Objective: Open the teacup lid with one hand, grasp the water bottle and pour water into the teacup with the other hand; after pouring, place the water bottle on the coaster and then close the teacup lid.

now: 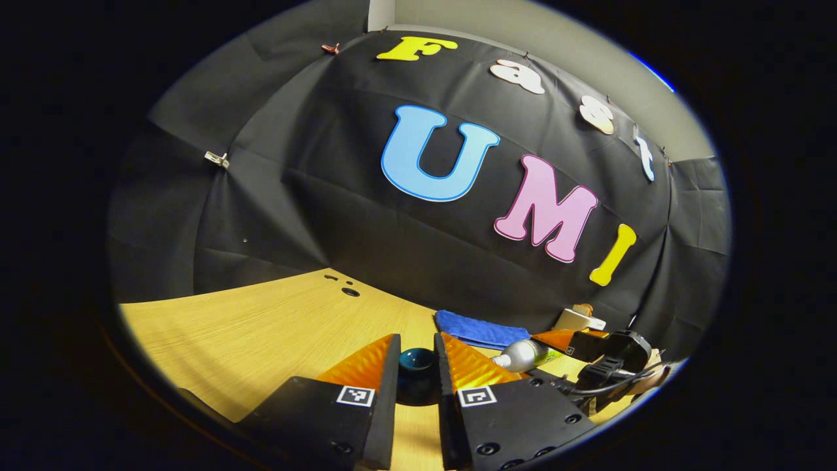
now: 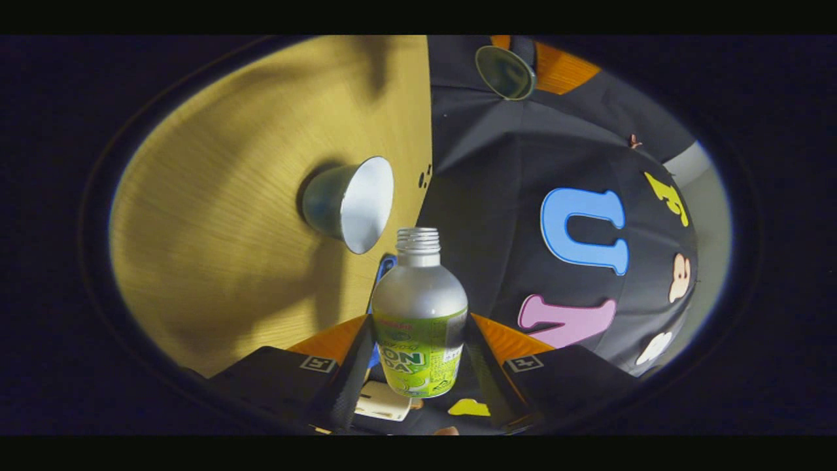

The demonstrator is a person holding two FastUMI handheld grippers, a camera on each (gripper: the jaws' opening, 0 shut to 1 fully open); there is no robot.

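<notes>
The teacup (image 2: pixel 350 203) stood open on the wooden table (image 2: pixel 229 196), its white inside bare, and everything else was arranged around it. The left gripper (image 1: pixel 417 366) was clamped on the dark blue lid (image 1: pixel 417 371), its orange fingers pressing both sides of the knob. I took it to be held off the cup so that the mouth stayed free for pouring. In the right gripper view the lid showed well away from the teacup, at the top edge.

The right gripper (image 2: pixel 418 356) grasped the water bottle (image 2: pixel 419 320) around its green label, both fingers tight against it. The bottle lay tilted sideways relative to the table, its uncapped neck just beside the teacup's rim, which looked like the start of a pour. No water was visible.

Beyond the teacup, a blue cloth (image 1: pixel 480 329) lay against the booth wall.
</notes>
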